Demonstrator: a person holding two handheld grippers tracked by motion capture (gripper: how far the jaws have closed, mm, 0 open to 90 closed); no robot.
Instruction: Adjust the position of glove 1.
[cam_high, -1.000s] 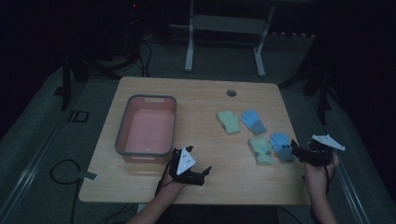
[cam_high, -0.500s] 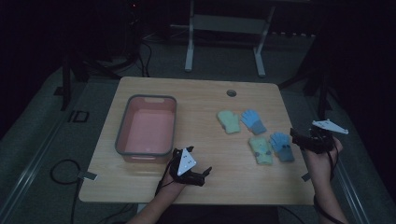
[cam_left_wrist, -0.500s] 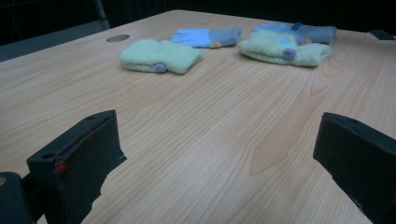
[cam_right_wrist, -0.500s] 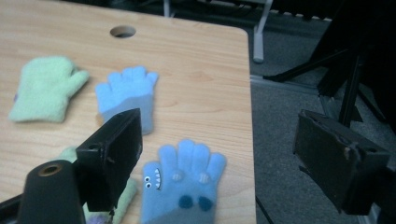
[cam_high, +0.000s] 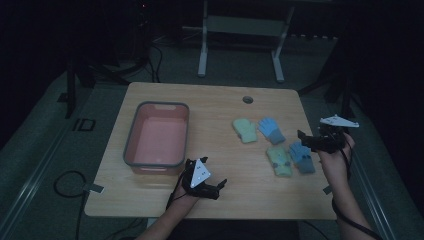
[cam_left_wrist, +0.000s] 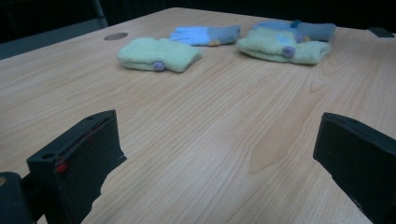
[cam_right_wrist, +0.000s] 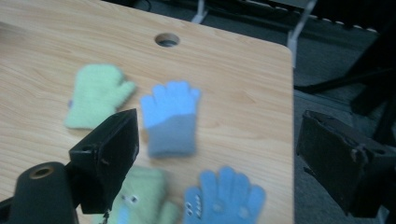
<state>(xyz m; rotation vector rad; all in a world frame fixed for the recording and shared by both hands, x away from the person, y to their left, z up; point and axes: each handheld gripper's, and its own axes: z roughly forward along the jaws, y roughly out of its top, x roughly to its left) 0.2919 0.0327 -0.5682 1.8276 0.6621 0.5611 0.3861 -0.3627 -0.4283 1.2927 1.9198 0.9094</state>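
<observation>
**High view: four gloves on the table, bin empty, nothing picked up yet**

High view shows the sorting work barely begun, as far as I can judge. Four small knitted gloves lie on the right half of the light wooden table (cam_high: 215, 115): a pale green mitten (cam_high: 245, 129) at the far left of the group, a blue-and-grey fingered glove (cam_high: 271, 129) just beside it on the right, a second green mitten (cam_high: 279, 160) nearer the person, and a second blue fingered glove (cam_high: 302, 156) touching or almost touching it. The pink plastic bin with a grey rim (cam_high: 130, 150) stands on the left half, well apart from the gloves, and looks empty, though the dim light makes its floor hard to read.

Neither tool holds anything. The left gripper (cam_high: 216, 187) rests low at the near edge, just right of the bin's near corner, jaws spread wide over bare wood. The right gripper (cam_high: 303, 138) hangs above the right edge beside the near blue glove, jaws likewise apart.

Everything is left to do: each glove has yet to be grasped and moved, presumably into the bin or into pairs.
</observation>
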